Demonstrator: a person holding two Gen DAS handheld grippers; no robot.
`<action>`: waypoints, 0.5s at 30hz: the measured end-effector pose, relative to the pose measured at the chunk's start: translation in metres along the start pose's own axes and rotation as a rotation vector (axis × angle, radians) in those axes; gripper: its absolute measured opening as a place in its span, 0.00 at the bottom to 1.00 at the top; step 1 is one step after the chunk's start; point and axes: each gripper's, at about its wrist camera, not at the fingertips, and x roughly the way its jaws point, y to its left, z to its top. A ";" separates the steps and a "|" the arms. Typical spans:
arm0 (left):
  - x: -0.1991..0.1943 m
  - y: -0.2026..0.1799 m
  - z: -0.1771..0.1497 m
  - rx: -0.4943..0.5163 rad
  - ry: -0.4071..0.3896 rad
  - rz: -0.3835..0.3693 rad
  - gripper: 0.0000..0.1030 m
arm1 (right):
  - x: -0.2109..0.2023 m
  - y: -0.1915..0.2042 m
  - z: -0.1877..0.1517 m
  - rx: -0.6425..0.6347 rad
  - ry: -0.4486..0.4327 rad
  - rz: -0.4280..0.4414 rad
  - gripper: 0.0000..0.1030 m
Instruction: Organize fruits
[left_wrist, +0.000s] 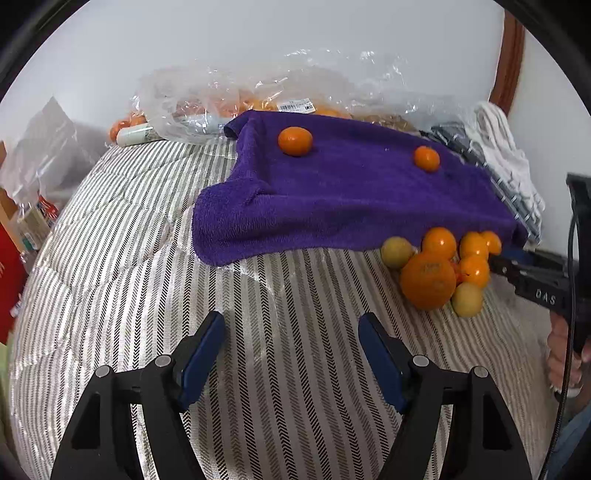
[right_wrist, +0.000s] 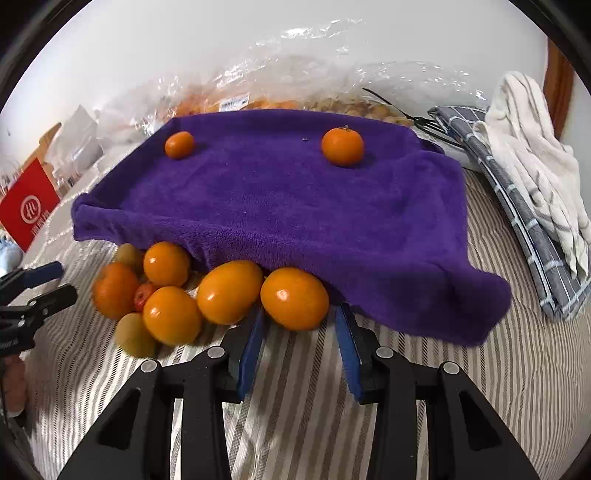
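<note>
Gripping orange | right gripper | long axis crosswise

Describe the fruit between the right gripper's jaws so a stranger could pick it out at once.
Find the purple towel spread on the striped bedcover; a cluster of fruit sits at its near edge. The one you want is the glossy orange fruit at the cluster's right end, tucked against the towel's hem. Unlike its neighbours, it sits between the blue pads of the right gripper.
</note>
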 end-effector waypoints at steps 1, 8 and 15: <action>0.000 -0.002 -0.001 0.009 0.004 0.009 0.71 | 0.000 0.001 0.000 -0.006 -0.010 -0.003 0.39; -0.007 -0.007 -0.005 0.015 0.021 -0.044 0.70 | -0.006 0.000 -0.006 0.001 -0.044 0.004 0.33; -0.007 -0.043 0.015 -0.016 0.005 -0.213 0.70 | -0.030 -0.016 -0.036 0.072 -0.066 -0.014 0.34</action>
